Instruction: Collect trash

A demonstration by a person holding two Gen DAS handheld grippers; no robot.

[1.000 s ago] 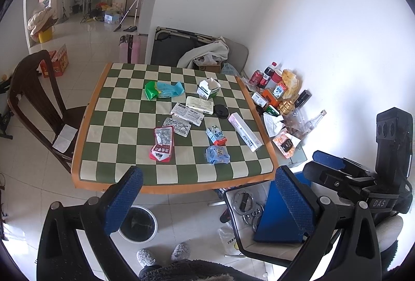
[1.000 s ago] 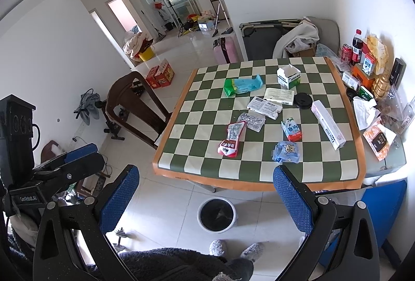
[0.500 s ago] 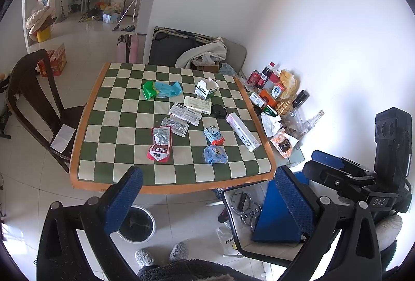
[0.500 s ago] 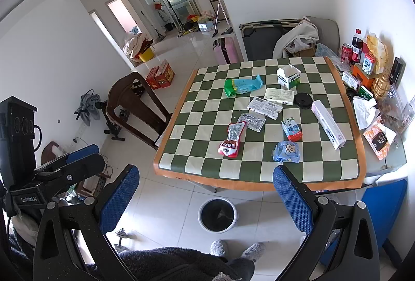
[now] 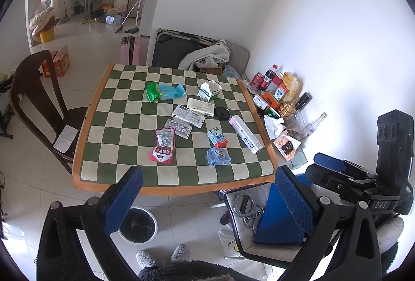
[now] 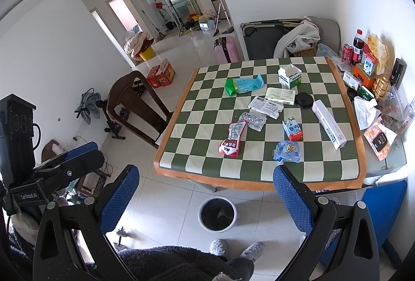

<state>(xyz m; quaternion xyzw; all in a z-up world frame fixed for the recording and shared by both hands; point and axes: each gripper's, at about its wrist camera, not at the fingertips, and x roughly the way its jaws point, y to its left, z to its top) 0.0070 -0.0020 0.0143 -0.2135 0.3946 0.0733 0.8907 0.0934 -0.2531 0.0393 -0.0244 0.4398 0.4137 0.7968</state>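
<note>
both grippers hang in the air on the near side of the table (image 5: 179,189), well short of its edge. the left gripper (image 5: 207,199) has its blue fingers (image 5: 124,199) spread wide with nothing between them, and the right gripper (image 6: 206,199) is spread just as wide and also holds nothing. on the floor below them, just in front of the table's near edge, stands a round bin (image 6: 217,213) with a dark inside, and a pair of grey slippers (image 6: 237,248) shows on the near side of the bin.

the trash lies scattered on the table's green and cream checked cloth. nearest the front edge sit a crumpled blue packet (image 6: 287,151) and, to its left, a red snack packet (image 6: 232,138). just past the blue packet lies a small blue and red carton (image 6: 292,128), and to the right of that a long white box (image 6: 329,124) lies at a slant. past the red packet lies a silvery pill sheet (image 6: 253,120), then two flat white leaflets (image 6: 265,107) overlapping, with a black lid (image 6: 304,100) beside them. further back lie a green and blue wrapper (image 6: 243,84) and an open white and green box (image 6: 290,77).

a dark wooden chair (image 6: 135,102) stands at the table's left side. to the table's right a low shelf is crowded with bottles (image 6: 358,46), a red can (image 6: 347,53) and packets.
</note>
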